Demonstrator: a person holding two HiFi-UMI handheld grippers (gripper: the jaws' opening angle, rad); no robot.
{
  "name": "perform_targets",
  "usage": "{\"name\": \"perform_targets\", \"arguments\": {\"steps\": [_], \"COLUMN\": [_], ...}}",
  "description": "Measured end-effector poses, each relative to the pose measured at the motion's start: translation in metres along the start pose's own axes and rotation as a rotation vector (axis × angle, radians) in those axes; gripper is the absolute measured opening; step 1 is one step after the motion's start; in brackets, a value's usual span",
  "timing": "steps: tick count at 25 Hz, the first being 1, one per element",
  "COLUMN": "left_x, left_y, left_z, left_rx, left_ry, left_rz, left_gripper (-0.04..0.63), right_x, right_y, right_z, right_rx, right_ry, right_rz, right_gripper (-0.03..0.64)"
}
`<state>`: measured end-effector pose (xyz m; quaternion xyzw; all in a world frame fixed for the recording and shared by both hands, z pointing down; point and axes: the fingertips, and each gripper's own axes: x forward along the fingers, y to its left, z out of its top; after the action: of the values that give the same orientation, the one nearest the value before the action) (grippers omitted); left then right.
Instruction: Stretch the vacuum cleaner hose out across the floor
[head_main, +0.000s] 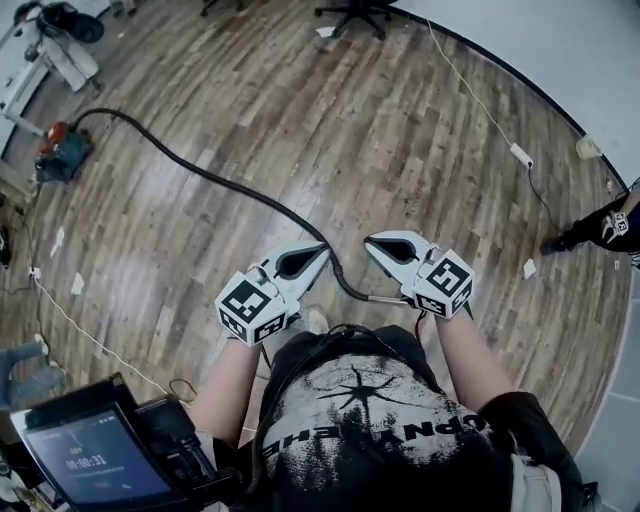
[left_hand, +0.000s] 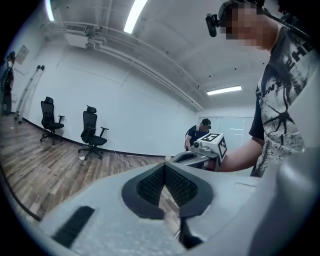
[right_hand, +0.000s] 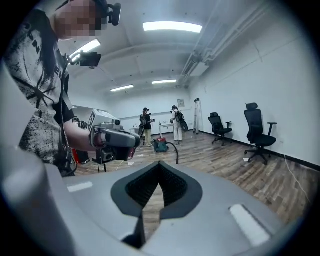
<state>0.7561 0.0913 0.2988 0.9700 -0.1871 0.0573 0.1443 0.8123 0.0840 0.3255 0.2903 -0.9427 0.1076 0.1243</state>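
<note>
A long black vacuum hose (head_main: 210, 178) snakes over the wooden floor from the red and teal vacuum cleaner (head_main: 62, 152) at the far left to a spot by my feet, where its metal end (head_main: 388, 298) lies. My left gripper (head_main: 322, 250) and my right gripper (head_main: 370, 243) are held high above the floor, tips pointing toward each other, both shut and empty. In the left gripper view the jaws (left_hand: 164, 166) meet with nothing between them. The right gripper view shows its jaws (right_hand: 160, 164) closed too, with the vacuum cleaner (right_hand: 160, 144) far behind.
An office chair (head_main: 355, 12) stands at the top. A white cable with a power strip (head_main: 520, 155) runs along the right wall, near another person's shoe (head_main: 565, 240). A phone screen (head_main: 95, 460) hangs at my lower left. Two people (right_hand: 146, 120) stand far off.
</note>
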Motion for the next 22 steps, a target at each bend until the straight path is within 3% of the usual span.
{"name": "perform_targets", "arguments": {"steps": [6, 8, 17, 22], "left_x": [0.004, 0.013, 0.071, 0.106], "left_y": [-0.027, -0.038, -0.093, -0.144], "left_z": [0.027, 0.038, 0.069, 0.077], "left_rx": [-0.080, -0.074, 0.080, 0.035], "left_ry": [-0.092, -0.112, -0.117, -0.190], "left_rz": [-0.043, -0.050, 0.065, 0.072], "left_gripper": [0.000, 0.000, 0.000, 0.000], "right_x": [-0.052, -0.073, -0.147, -0.196], "right_y": [0.006, 0.004, -0.013, -0.016], "right_z": [0.050, 0.065, 0.063, 0.049], "right_rx": [0.000, -0.030, -0.103, -0.102], "right_ry": [-0.190, -0.240, -0.246, -0.265], "right_rz": [-0.047, -0.049, 0.043, 0.096], "right_gripper": [0.006, 0.006, 0.006, 0.006]}}
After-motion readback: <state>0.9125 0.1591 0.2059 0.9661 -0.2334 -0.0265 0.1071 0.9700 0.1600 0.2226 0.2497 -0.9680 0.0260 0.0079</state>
